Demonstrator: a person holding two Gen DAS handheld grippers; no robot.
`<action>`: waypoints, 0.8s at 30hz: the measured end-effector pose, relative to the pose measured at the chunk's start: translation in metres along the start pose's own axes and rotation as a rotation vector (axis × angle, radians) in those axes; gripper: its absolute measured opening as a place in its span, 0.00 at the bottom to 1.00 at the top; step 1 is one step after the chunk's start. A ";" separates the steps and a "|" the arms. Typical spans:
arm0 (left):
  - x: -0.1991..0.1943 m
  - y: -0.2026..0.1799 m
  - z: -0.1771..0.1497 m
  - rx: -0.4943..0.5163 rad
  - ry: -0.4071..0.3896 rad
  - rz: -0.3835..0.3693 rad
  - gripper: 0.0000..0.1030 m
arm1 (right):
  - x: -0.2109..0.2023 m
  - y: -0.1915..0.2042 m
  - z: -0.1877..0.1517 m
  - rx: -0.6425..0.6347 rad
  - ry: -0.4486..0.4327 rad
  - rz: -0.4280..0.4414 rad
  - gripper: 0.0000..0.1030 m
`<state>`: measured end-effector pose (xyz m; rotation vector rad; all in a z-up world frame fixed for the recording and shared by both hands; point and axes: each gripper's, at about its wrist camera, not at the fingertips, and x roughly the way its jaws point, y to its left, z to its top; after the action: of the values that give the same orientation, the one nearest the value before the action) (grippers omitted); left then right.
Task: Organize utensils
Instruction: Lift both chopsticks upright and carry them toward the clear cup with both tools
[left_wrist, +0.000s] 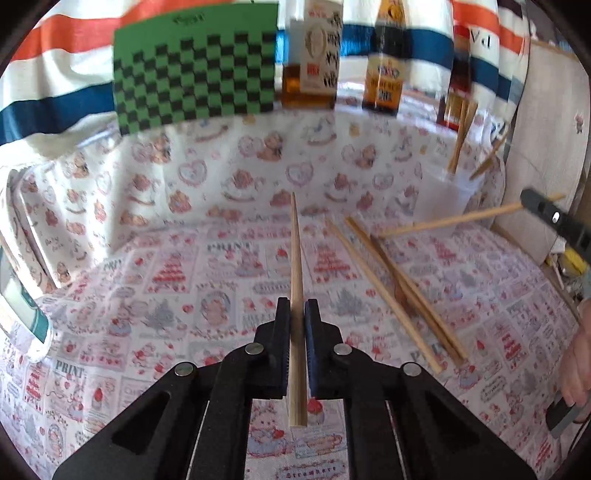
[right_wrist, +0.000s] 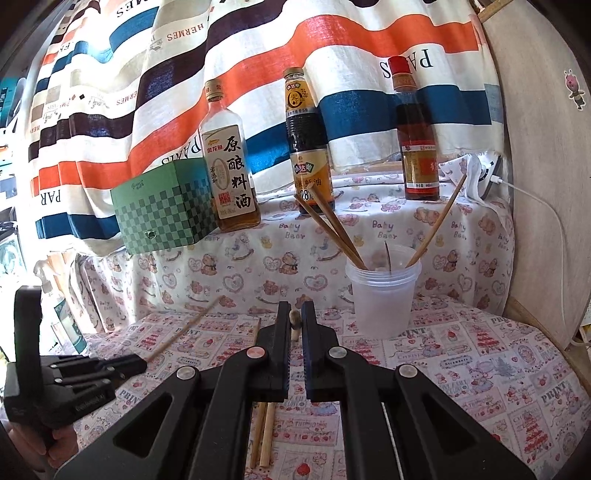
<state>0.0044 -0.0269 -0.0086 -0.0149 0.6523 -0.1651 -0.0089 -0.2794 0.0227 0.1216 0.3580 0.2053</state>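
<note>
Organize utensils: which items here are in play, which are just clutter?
In play: chopstick in left gripper; chopstick in right gripper; loose chopsticks; plastic cup.
Clutter: three sauce bottles; green checkered box.

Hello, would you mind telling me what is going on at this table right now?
A person is sorting wooden chopsticks into a clear plastic cup using two handheld grippers. The left gripper is shut on one chopstick pointing forward. The right gripper is shut on another chopstick, held near the cup. Three chopsticks already stand in the cup, and several loose chopsticks lie on the patterned tablecloth.
</note>
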 end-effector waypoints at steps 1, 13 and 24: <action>-0.010 0.003 0.004 -0.014 -0.053 -0.004 0.06 | 0.000 -0.001 0.000 0.006 0.003 0.002 0.06; -0.052 0.013 0.018 -0.025 -0.256 -0.007 0.06 | 0.002 0.000 -0.001 -0.003 0.010 0.001 0.06; -0.006 0.002 0.006 0.009 -0.026 0.038 0.06 | 0.012 -0.006 -0.003 0.038 0.071 0.031 0.06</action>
<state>0.0037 -0.0241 0.0002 0.0037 0.6250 -0.1309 0.0019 -0.2822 0.0156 0.1581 0.4308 0.2338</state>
